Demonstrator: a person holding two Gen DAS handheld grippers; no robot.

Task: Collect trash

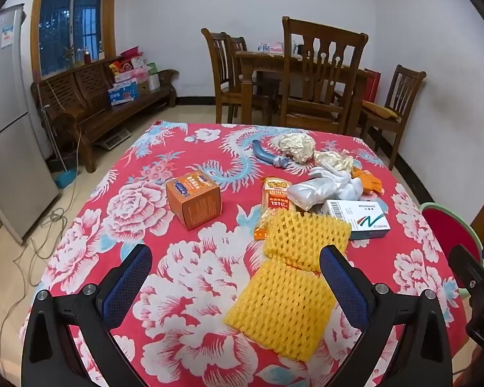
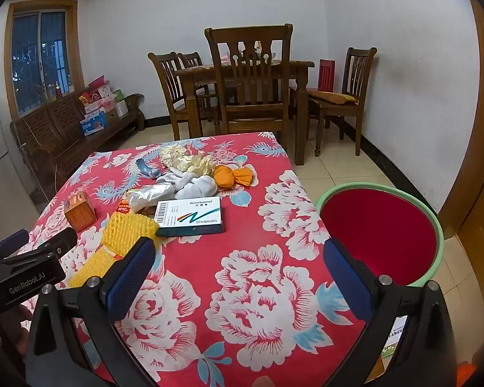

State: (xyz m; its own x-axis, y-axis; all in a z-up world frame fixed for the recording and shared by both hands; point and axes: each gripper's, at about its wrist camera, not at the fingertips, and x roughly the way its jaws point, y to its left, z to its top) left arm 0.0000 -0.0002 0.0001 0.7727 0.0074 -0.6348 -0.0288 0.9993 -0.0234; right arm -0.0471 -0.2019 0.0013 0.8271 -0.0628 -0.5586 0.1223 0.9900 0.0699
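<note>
The left gripper is hanging wide open and empty over the near edge of the counter, tilting down toward the trash, and the right gripper is doing the same further toward the right edge, its jaws likewise spread with nothing between them. The nearest piece of trash is lying just ahead of the left gripper: a yellow foam net, sitting right beside that gripper's right finger, with a second foam net touching it on the far side, the pair running away from the near edge toward the far right corner. So the left hand is looking better placed for the nets, though a small shift to the right seems needed to centre one between the jaws. Beyond them a snack wrapper, a clear plastic bag and a medicine box are crowding together, the box lying nearer the right gripper. An orange carton is standing apart toward the left edge. The red bin is waiting off the right edge, closest to the right gripper, nothing blocking it.
</note>
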